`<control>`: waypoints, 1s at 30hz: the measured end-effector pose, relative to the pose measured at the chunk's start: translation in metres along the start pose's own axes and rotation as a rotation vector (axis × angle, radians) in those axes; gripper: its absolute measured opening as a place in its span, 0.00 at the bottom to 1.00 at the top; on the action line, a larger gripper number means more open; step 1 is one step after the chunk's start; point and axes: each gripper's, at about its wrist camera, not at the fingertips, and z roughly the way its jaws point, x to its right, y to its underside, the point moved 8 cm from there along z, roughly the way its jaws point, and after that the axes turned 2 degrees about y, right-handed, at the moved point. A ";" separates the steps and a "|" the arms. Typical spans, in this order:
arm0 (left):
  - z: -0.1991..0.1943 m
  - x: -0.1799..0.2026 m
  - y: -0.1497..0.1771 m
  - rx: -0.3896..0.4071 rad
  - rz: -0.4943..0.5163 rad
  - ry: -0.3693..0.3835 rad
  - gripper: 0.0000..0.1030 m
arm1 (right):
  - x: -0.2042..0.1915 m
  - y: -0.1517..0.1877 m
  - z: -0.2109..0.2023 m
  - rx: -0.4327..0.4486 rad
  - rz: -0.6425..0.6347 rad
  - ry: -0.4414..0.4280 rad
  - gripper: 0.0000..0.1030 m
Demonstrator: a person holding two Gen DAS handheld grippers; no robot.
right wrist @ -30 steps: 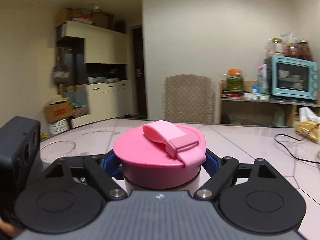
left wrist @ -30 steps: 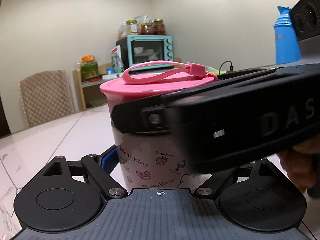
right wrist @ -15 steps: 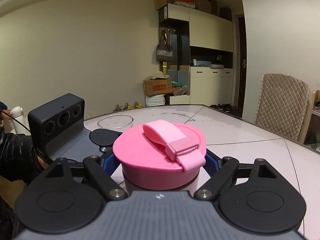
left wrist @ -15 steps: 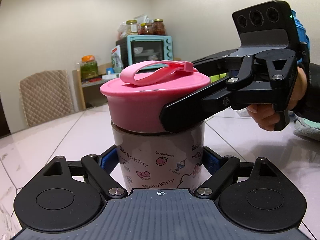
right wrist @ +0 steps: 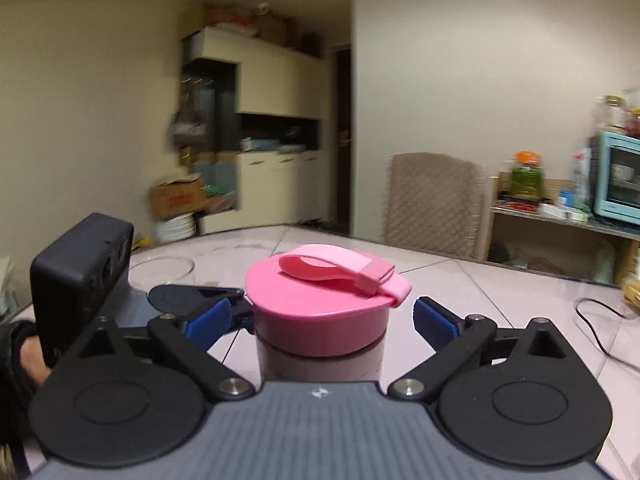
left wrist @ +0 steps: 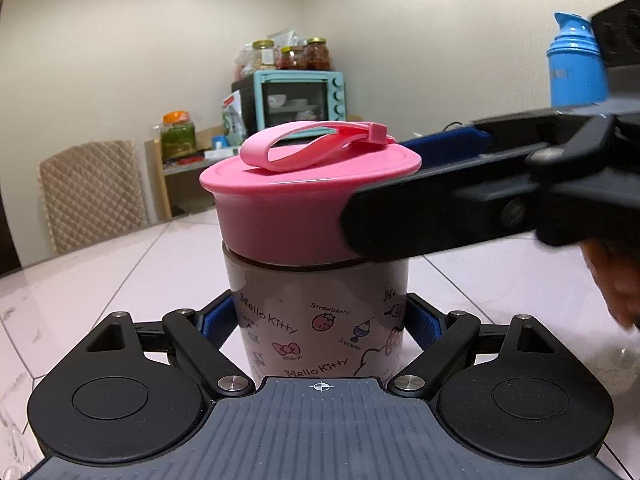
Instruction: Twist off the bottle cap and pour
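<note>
1. The bottle [left wrist: 320, 320] stands upright on the pale table [left wrist: 120, 280], in the middle of the left wrist picture. It has little drawings and words on its side.
2. The pink cap [left wrist: 308, 200] sits on top of the bottle. A pink strap [left wrist: 316, 148] lies flat across the cap.
3. The left gripper [left wrist: 320, 322] pinches the bottle low down. Its blue pads press on both sides of the bottle.
4. The right gripper [right wrist: 320, 316] is around the cap in the middle of the right wrist picture. Its jaws have just been opening. The blue pads [right wrist: 434, 322] now stand apart from the cap, with a gap on each side.
5. In the left wrist picture, the right gripper reaches in from the right edge, level with the cap.
6. A blue flask [left wrist: 576, 68] stands at the upper right. A small blue oven [left wrist: 300, 98] sits far behind the bottle.
</note>
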 end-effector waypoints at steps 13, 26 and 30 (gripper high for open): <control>-0.003 0.001 0.002 0.000 0.001 -0.001 0.87 | -0.005 0.007 0.036 0.007 0.062 0.155 0.93; -0.003 0.003 0.002 0.000 0.001 -0.002 0.87 | 0.021 0.002 0.050 -0.014 -0.046 -0.183 0.82; -0.002 0.002 0.002 -0.001 0.002 -0.003 0.87 | 0.040 0.000 0.055 -0.041 -0.093 -0.431 0.82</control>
